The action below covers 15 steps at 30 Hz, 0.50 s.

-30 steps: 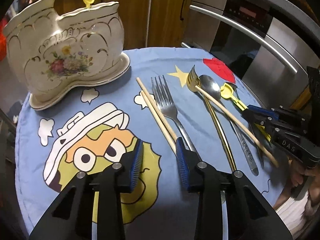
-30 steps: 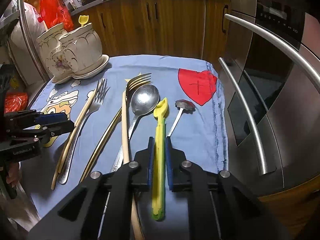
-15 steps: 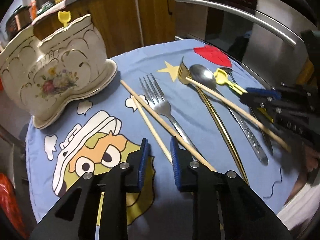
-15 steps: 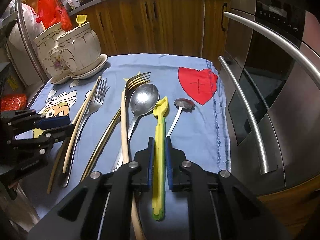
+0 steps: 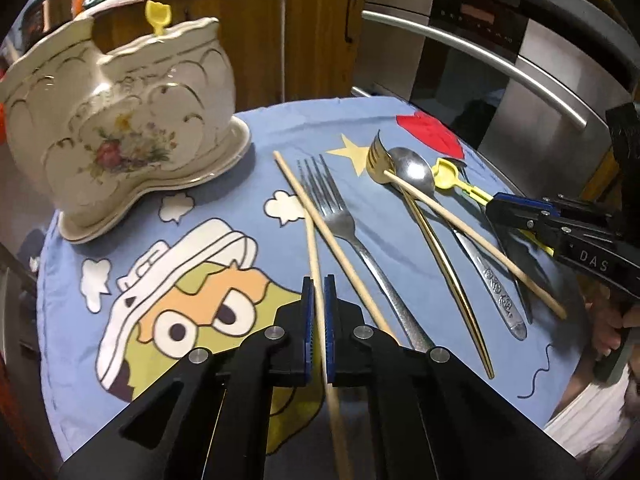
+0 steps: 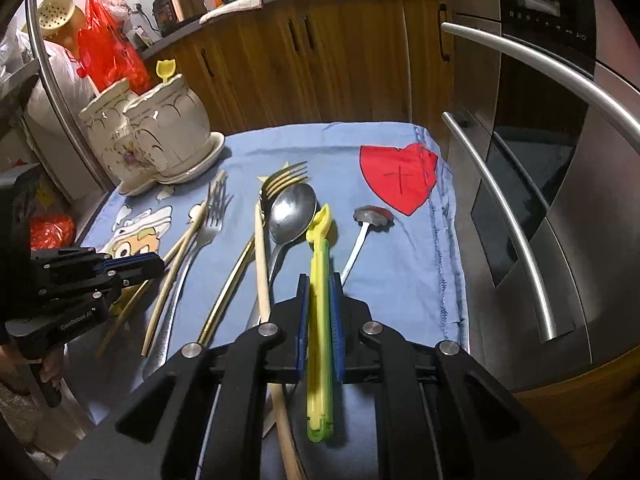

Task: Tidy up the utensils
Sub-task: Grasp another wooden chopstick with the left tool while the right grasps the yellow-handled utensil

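Observation:
My left gripper (image 5: 317,284) is shut on a wooden chopstick (image 5: 313,256) lying on the blue cloth (image 5: 192,216). A second chopstick (image 5: 320,224) crosses beside it, next to a silver fork (image 5: 340,216). My right gripper (image 6: 319,280) is shut on a yellow plastic utensil (image 6: 320,276). A gold fork (image 6: 280,184), a silver spoon (image 6: 290,216), a third chopstick (image 6: 261,264) and a small dark-headed spoon (image 6: 370,218) lie on the cloth. The white ceramic holder (image 5: 116,128) stands at the back left with a yellow utensil (image 5: 158,16) in it.
An oven with steel handles (image 6: 532,216) stands right of the table. Wooden cabinets (image 6: 320,60) are behind. A red bag (image 6: 104,56) and a metal pole (image 6: 60,96) are at the left. The cloth's right edge (image 6: 440,248) is near the oven.
My left gripper has closed from wide open onto one chopstick, and the chopsticks have shifted apart. My right gripper stays shut on the yellow utensil, hardly moved.

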{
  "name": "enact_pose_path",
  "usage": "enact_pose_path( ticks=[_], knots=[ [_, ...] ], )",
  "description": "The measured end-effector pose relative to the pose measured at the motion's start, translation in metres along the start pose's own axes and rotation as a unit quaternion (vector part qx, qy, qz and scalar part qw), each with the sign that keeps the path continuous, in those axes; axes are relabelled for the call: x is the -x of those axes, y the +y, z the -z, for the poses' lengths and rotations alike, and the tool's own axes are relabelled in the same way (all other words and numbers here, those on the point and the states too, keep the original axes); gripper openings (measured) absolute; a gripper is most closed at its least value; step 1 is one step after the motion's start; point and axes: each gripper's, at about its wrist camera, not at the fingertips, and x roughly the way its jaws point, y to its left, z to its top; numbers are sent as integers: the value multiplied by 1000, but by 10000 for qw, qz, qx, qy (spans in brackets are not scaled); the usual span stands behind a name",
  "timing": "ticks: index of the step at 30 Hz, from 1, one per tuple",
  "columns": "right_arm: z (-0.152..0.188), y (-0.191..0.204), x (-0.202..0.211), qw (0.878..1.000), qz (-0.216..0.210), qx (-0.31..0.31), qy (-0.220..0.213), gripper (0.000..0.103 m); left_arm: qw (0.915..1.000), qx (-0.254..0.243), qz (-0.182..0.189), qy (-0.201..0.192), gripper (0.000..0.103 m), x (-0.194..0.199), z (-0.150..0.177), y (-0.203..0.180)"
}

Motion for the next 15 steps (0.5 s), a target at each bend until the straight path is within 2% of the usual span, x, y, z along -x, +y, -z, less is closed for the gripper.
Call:
enact_pose_path(
  ticks=[10,15],
  knots=[
    [-3,-9,13,9989,-12,-252,-385,10,9995,252,-34,-168,5,17,2,17],
    [-4,-5,16,9985,-87,-219,-504,10,9984,332,53,-458,5,33,3,24]
  ],
)
